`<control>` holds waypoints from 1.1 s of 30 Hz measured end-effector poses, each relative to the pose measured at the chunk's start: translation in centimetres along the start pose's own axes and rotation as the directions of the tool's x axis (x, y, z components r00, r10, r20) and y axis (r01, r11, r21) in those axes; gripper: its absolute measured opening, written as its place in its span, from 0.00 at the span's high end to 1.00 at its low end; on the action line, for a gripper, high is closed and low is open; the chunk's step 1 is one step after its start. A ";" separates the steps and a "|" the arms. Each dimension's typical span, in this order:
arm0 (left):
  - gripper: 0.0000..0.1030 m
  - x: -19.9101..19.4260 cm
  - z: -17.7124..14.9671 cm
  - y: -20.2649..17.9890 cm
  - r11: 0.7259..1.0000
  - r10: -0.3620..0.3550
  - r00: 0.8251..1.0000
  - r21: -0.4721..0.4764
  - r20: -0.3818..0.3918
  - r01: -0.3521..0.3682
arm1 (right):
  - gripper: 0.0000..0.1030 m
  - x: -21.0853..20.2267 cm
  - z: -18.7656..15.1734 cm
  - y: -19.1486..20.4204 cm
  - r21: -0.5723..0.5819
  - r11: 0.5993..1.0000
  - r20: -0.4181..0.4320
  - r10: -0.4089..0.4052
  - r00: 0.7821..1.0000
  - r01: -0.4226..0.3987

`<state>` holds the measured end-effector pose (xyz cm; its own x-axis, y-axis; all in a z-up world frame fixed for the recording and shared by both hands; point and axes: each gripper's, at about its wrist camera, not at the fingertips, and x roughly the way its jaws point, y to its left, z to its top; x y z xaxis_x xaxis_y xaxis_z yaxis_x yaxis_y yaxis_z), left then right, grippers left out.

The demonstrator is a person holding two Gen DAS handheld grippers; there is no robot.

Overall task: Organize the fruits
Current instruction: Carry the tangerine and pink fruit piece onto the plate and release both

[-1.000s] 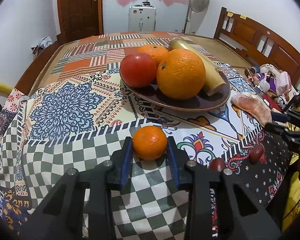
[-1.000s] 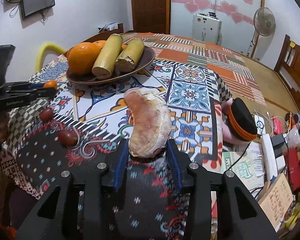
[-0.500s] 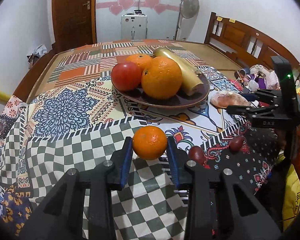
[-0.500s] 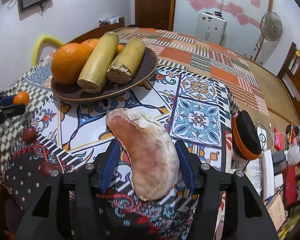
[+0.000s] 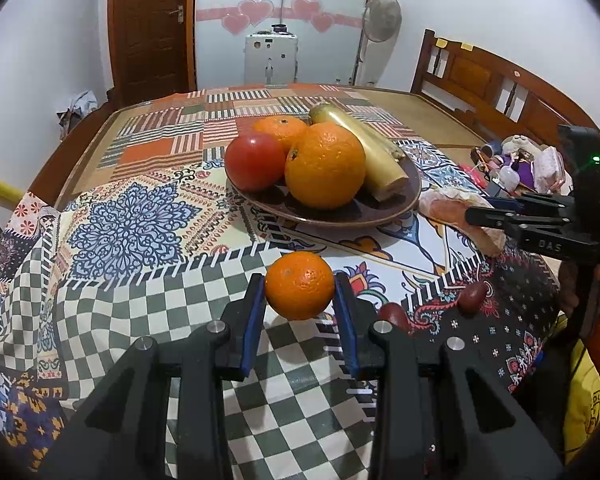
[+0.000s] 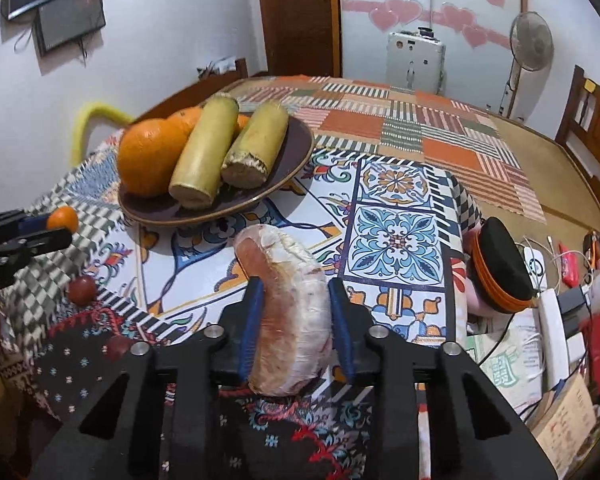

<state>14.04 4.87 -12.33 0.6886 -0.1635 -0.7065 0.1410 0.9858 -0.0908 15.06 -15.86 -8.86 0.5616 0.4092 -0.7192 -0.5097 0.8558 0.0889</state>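
I am holding a small orange (image 5: 299, 285) in my left gripper (image 5: 300, 308), jaws closed on its sides, clear of the table (image 5: 140, 320). The plate (image 5: 414, 184) is lying straight ahead of it, already carrying fruit. I am gripping a pinkish pomelo wedge (image 6: 290, 316) in my right gripper (image 6: 296, 324), its long axis running forward between the jaws. From this side the plate (image 6: 300, 148) is lying ahead and to the left. I judge the left gripper nearer to it.

left tongs (image 5: 299, 300) clamped, right tongs (image 6: 296, 320) clamped
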 end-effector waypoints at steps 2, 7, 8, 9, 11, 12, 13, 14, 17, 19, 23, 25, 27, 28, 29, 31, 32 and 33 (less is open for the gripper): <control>0.67 -0.1 0.2 0.0 1.000 0.002 1.000 0.000 0.007 -0.002 | 0.79 -0.4 0.2 0.2 0.002 1.000 0.012 0.002 1.000 -0.002; 0.67 -0.4 0.8 0.1 1.000 0.008 1.000 -0.002 0.023 -0.008 | 0.80 -1.3 0.4 0.7 -0.003 1.000 0.055 -0.003 0.998 0.003; 0.67 -0.4 0.9 0.2 1.000 0.010 1.000 0.000 0.027 -0.010 | 0.80 -1.4 0.6 0.6 -0.003 1.000 0.060 0.000 0.998 0.001; 0.67 -0.5 1.0 0.2 1.000 0.012 1.000 0.001 0.029 -0.012 | 0.80 -1.8 0.7 0.6 0.001 1.000 0.074 -0.001 0.997 0.000; 0.67 -0.6 1.2 0.1 1.000 0.016 0.999 0.004 0.035 -0.017 | 0.80 -2.1 1.1 0.3 0.002 1.000 0.088 0.003 0.996 -0.003; 0.67 -0.6 1.4 0.1 1.000 0.018 0.999 0.005 0.037 -0.018 | 0.80 -2.4 1.3 0.2 0.003 1.000 0.099 0.001 0.995 -0.002; 0.67 -0.7 1.6 0.2 1.000 0.020 0.999 0.007 0.041 -0.020 | 0.80 -2.6 1.5 0.3 0.000 1.000 0.106 0.002 0.994 -0.002; 0.67 -0.7 1.8 0.2 1.000 0.022 0.999 0.009 0.044 -0.023 | 0.80 -2.8 1.8 0.4 0.003 1.000 0.120 0.001 0.993 -0.002; 0.67 -0.5 2.5 0.2 0.999 0.032 0.998 0.011 0.057 -0.033 | 0.80 -3.2 2.8 0.5 0.000 1.000 0.153 0.003 0.988 -0.003; 0.67 -0.3 3.1 0.2 0.999 0.036 0.997 0.010 0.064 -0.037 | 0.80 -3.3 3.3 0.6 0.001 1.000 0.171 0.008 0.985 -0.008; 0.67 0.3 4.1 0.4 0.999 0.041 0.996 0.001 0.073 -0.041 | 0.80 -3.2 4.7 1.3 0.004 1.000 0.210 0.026 0.977 -0.027; 0.67 0.4 4.5 0.5 0.999 0.039 0.996 -0.001 0.078 -0.039 | 0.80 -2.9 5.5 1.7 0.003 1.000 0.231 0.028 0.973 -0.029; 0.67 0.6 4.9 0.6 0.999 0.041 0.996 -0.003 0.084 -0.041 | 0.80 -2.3 6.6 2.2 0.003 1.000 0.250 0.024 0.968 -0.025; 0.67 0.6 5.2 0.6 0.999 0.040 0.995 -0.004 0.086 -0.040 | 0.80 -2.1 6.9 2.3 0.004 1.000 0.252 0.028 0.967 -0.030; 0.67 0.7 5.5 0.6 0.999 0.042 0.995 -0.004 0.092 -0.042 | 0.80 -1.5 7.6 2.6 0.008 0.999 0.256 0.034 0.966 -0.037; 0.67 0.8 6.0 0.6 0.999 0.044 0.994 -0.001 0.100 -0.044 | 0.80 -0.7 8.3 2.9 0.007 1.000 0.258 0.027 0.966 -0.030; 0.67 0.8 6.2 0.6 0.999 0.044 0.994 0.000 0.103 -0.044 | 0.80 -0.1 8.7 3.2 0.009 1.000 0.256 0.025 0.966 -0.028; 0.67 0.8 6.3 0.6 0.999 0.043 0.994 0.001 0.105 -0.043 | 0.80 0.8 9.2 3.5 0.008 1.000 0.242 0.022 0.970 -0.025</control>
<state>19.20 5.12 -8.54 0.7649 -0.1244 -0.6320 0.1118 0.9919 -0.0599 19.74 -9.57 -2.80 0.6910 0.4927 -0.5290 -0.5186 0.8476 0.1120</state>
